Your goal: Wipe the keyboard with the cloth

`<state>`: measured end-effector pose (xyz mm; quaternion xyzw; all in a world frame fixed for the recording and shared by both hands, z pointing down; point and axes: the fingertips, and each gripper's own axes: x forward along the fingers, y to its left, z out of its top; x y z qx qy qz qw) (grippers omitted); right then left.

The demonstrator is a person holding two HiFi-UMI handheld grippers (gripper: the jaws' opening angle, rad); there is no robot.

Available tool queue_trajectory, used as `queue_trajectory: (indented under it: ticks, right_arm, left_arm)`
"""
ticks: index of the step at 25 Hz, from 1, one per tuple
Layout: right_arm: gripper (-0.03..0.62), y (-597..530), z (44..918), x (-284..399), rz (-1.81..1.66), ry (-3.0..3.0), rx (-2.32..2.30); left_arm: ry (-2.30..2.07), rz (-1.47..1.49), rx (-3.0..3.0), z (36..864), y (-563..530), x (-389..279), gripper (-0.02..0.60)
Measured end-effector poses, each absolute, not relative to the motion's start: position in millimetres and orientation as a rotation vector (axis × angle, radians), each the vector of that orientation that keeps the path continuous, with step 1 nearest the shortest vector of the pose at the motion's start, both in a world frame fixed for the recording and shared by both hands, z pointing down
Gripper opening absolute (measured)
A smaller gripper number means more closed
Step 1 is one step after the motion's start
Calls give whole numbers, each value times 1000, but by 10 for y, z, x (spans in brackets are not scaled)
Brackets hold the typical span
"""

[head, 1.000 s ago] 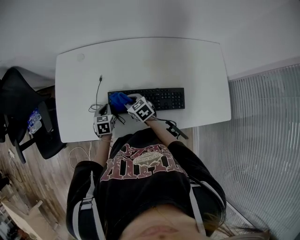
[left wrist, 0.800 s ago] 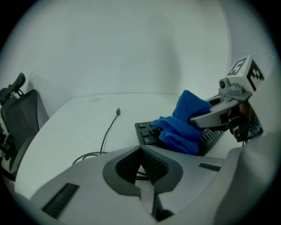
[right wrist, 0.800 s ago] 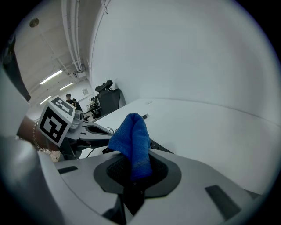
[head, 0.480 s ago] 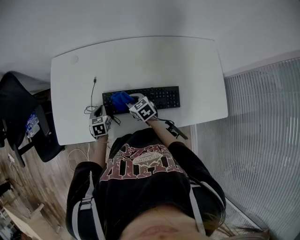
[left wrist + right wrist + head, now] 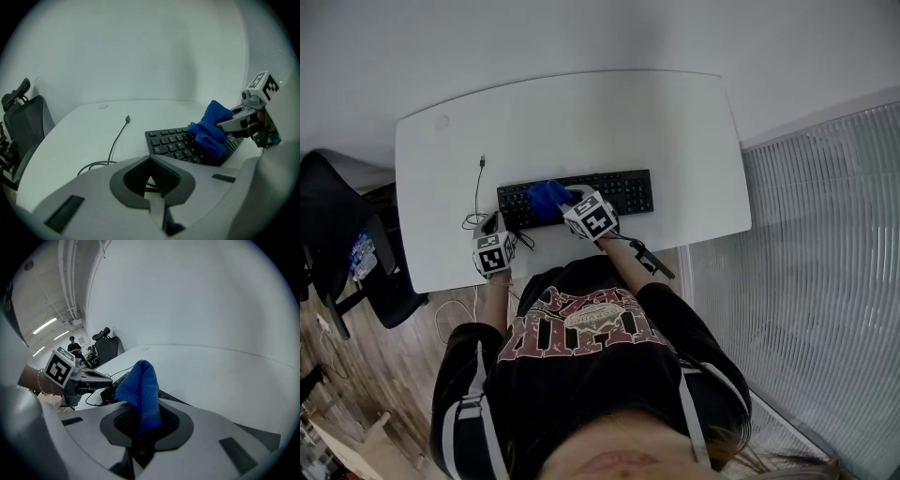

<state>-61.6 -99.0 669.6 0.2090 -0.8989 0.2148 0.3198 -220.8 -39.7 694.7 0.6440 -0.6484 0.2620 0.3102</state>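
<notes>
View from above: a person stands at a white surface [image 5: 581, 122] w/ a black keyboard [image 5: 619, 192] lying near its front edge. The right hand-held gripper [image 5: 144, 427] has its jaws clamped on a blue cloth [image 5: 548, 197]. A fold of cloth sticks out past the jaws & hangs onto the keys, left of the keyboard's middle. From the left gripper view the cloth's lower edge looks to be touching the keys.

The left hand-held gripper [image 5: 151, 173] is closed w/ nothing in it. It sits by the surface's front edge, just beside the keyboard's left end. A thin cable [image 5: 478, 183] lies loose on the surface left of the keyboard, plug end pointing away from the person. A black chair [image 5: 337, 225] stands off to the left.

Step in hand, prob.: wiping along the key rows. Most of the keyboard to the right looks not yet covered. To do it well: lower the cloth so more of it lies flat on the keys, press lightly & drag along the rows in overlapping passes. The keyboard may slide, so bracing its left end w/ the empty gripper should help. Keep clear of the cable.
</notes>
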Motion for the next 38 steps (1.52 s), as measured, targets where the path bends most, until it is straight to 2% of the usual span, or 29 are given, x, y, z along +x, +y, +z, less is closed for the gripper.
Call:
queue_trajectory:
  ticks: [38]
  right_arm:
    - [64, -1331, 6654, 792, 551, -2161, 740]
  left_arm:
    - [-1756, 674, 1660, 6860, -389, -2157, 34]
